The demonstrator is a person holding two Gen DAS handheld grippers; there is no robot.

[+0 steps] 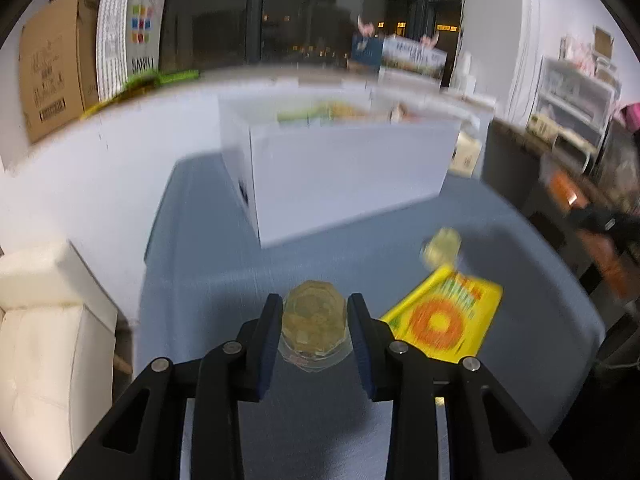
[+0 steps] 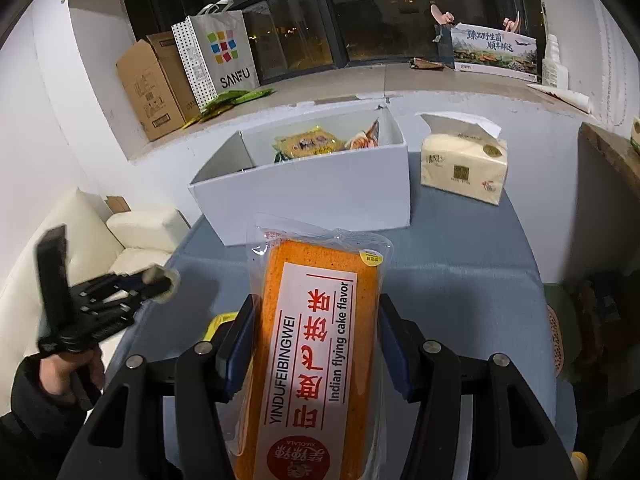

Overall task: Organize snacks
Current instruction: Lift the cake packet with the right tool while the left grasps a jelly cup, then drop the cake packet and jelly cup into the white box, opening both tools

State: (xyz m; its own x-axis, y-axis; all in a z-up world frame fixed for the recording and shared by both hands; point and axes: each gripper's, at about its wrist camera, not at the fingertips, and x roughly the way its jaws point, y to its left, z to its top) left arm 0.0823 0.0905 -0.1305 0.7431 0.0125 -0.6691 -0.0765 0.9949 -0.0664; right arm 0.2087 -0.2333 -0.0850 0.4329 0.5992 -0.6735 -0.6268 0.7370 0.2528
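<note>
In the left wrist view my left gripper (image 1: 314, 312) is shut on a small round snack in clear wrap (image 1: 314, 326), held above the blue-grey table. A second such snack (image 1: 440, 246) and a yellow-orange packet (image 1: 444, 316) lie on the cloth to its right. My right gripper (image 2: 316, 308) is shut on a long orange cake packet (image 2: 316, 344) labelled "Indian flying cake flavor", in front of the open white box (image 2: 304, 196). Snack packets (image 2: 308, 142) lie inside that box. The left gripper (image 2: 160, 278) shows at the left of the right wrist view, blurred.
A tissue pack (image 2: 464, 168) stands right of the box. On the sill behind are a cardboard carton (image 2: 148, 84) and a paper bag (image 2: 220, 52). A white sofa (image 2: 132, 236) sits left of the table. A person's hand (image 2: 68, 372) holds the left gripper.
</note>
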